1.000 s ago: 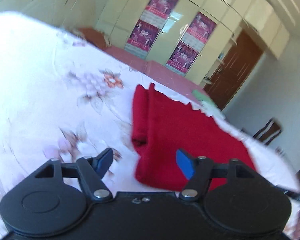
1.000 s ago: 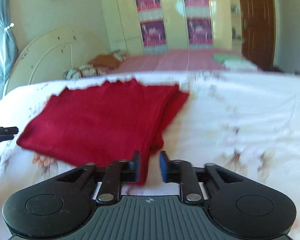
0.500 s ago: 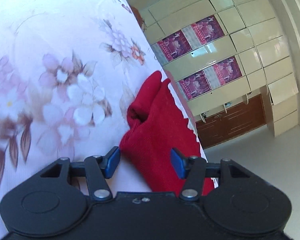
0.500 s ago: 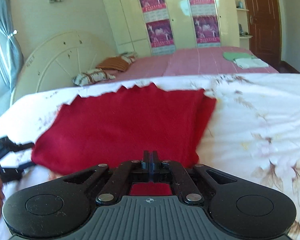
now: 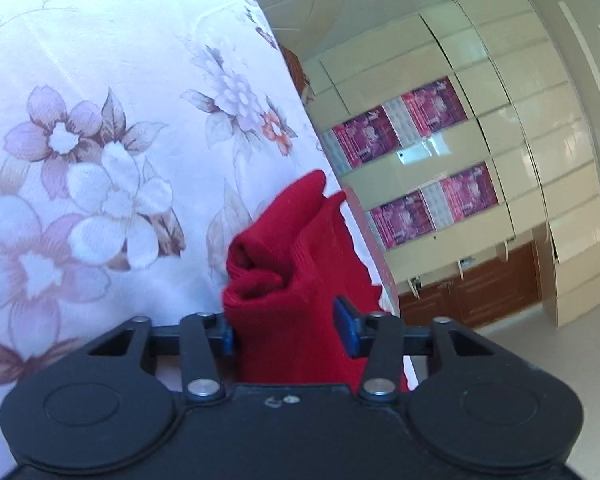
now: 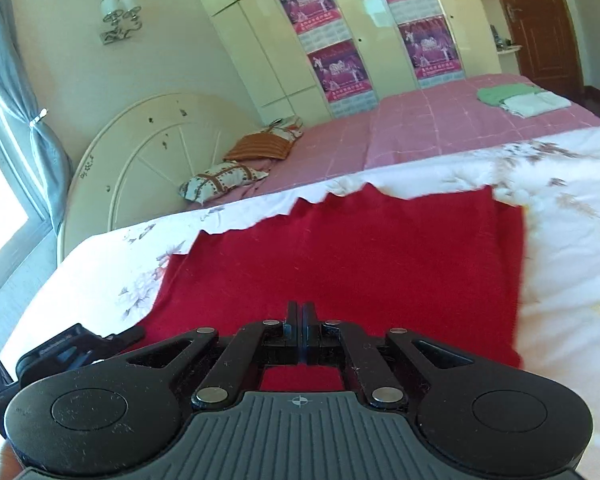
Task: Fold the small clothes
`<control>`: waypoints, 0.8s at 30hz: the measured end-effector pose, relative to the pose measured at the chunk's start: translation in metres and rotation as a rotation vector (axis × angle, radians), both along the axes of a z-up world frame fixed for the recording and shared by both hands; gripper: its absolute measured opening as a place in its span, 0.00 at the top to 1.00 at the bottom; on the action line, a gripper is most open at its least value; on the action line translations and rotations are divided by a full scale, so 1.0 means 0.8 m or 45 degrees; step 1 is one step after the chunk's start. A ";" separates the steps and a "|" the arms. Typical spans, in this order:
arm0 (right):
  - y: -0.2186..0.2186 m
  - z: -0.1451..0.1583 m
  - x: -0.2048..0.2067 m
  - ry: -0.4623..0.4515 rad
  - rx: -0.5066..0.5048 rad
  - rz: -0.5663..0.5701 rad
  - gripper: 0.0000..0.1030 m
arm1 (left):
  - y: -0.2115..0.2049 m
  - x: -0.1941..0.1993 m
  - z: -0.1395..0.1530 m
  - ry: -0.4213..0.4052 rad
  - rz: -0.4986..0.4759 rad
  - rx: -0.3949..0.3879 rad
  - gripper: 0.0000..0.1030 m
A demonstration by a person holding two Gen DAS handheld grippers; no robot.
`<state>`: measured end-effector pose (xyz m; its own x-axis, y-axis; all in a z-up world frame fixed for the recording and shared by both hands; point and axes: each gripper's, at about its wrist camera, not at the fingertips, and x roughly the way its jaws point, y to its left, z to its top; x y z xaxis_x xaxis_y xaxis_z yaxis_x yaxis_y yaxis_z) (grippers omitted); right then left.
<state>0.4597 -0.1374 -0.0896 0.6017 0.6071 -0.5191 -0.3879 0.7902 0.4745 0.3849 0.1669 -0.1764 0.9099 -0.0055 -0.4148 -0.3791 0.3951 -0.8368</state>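
Note:
A red knitted garment [image 6: 340,264] lies partly folded on the white floral bedspread [image 6: 572,264]. In the left wrist view its bunched near corner [image 5: 284,280] sits between the blue pads of my left gripper [image 5: 286,334], whose jaws stand open around the cloth. My right gripper [image 6: 299,334] has its jaws shut at the garment's near edge, with red cloth showing under and behind the fingers. The left gripper also shows in the right wrist view [image 6: 72,348] at the garment's left edge.
Beyond the floral bedspread [image 5: 80,160] lies a pink checked bed sheet [image 6: 440,128] with two pillows [image 6: 236,168] and folded green and white cloths [image 6: 516,98]. A round cream headboard [image 6: 148,152], wardrobe with posters [image 6: 340,40] and brown door [image 6: 540,20] stand behind.
My left gripper has moved in onto the garment's corner and narrowed around it. My right gripper has shut at the near edge and the view has tilted.

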 end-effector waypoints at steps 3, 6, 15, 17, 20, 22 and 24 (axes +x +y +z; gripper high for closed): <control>0.036 -0.006 0.017 0.017 -0.034 0.044 1.00 | 0.013 0.005 -0.012 0.015 0.009 -0.091 0.86; 0.060 -0.020 0.034 0.052 -0.056 0.055 1.00 | 0.015 0.001 0.002 -0.055 -0.043 -0.062 0.90; 0.066 -0.064 0.041 0.059 -0.105 0.066 1.00 | 0.026 -0.006 -0.015 -0.010 -0.089 -0.032 0.90; 0.065 -0.064 0.042 0.057 -0.109 0.073 1.00 | 0.027 -0.003 -0.011 -0.018 -0.088 -0.055 0.91; 0.067 -0.064 0.042 0.053 -0.123 0.081 1.00 | 0.021 0.003 0.013 -0.074 -0.132 0.024 0.91; 0.067 -0.064 0.044 0.059 -0.125 0.079 1.00 | 0.012 0.012 0.040 -0.108 -0.196 0.098 0.91; 0.067 -0.064 0.045 0.066 -0.115 0.070 1.00 | -0.005 0.026 0.070 -0.125 -0.286 0.191 0.91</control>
<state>0.4954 -0.0837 -0.1404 0.5399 0.5880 -0.6023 -0.4087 0.8087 0.4230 0.4056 0.1631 -0.1203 0.9288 -0.1568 -0.3359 -0.1878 0.5823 -0.7910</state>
